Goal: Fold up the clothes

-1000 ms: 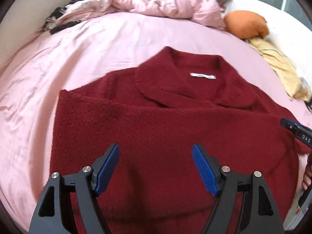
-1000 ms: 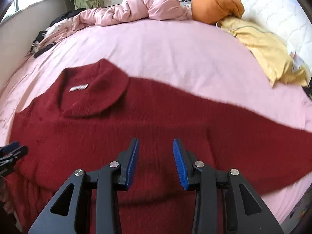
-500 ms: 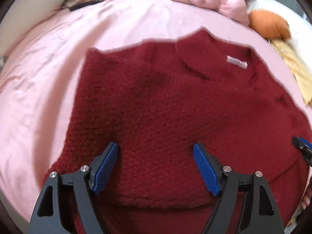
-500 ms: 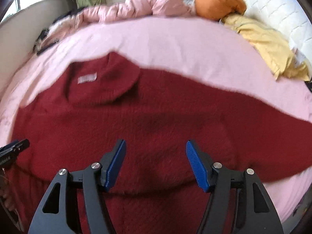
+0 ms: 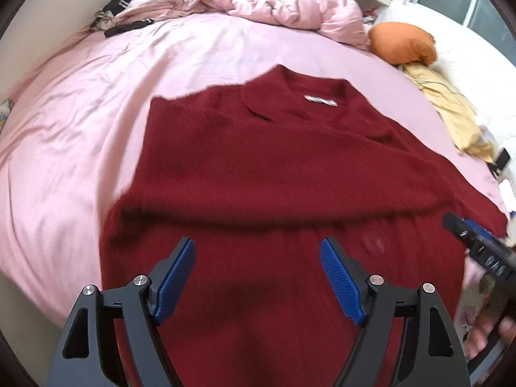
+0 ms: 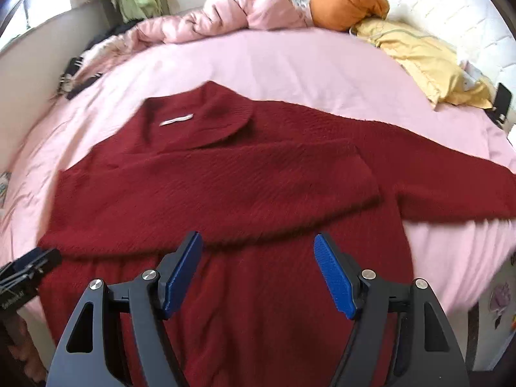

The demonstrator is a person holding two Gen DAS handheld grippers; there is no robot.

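A: Right wrist view: a second ago the right tongs [image 6: 258,274] were almost together over the dark red sweater [image 6: 225,187], and now the blue pads [image 6: 335,280] stand wide and are opening more, with nothing pressed between them. What changed on the cloth?

B: The left sleeve is now folded across the chest; its cuff end lies at about 2 o'clock from the tongs, flat on the body of the sweater. I judge the sleeve was just let go, so one fold is finished.

A: And the left tongs [image 5: 258,277]?

B: Apart as well, empty, above the lower part of the sweater [image 5: 274,167]. Half a second ago the camera was closer to the knit; now both views show more of the bed, so both hands have pulled back.

A: Where does the sweater lie?

B: Spread on the pink bed sheet [image 6: 290,64], collar and white label [image 6: 175,120] at 11 o'clock in the right view. The other sleeve stretches out to 3 o'clock, not folded, so I think it is next.

A: Materials?

B: The sweater is a thick, fuzzy knit, soft and heavy, with a wide collar. The sheet is smooth with fine wrinkles. At 12 o'clock a puffy pink duvet [image 6: 232,16] is bunched up, beside a round orange cushion [image 6: 348,3] and a crumpled yellow cloth [image 6: 425,61].
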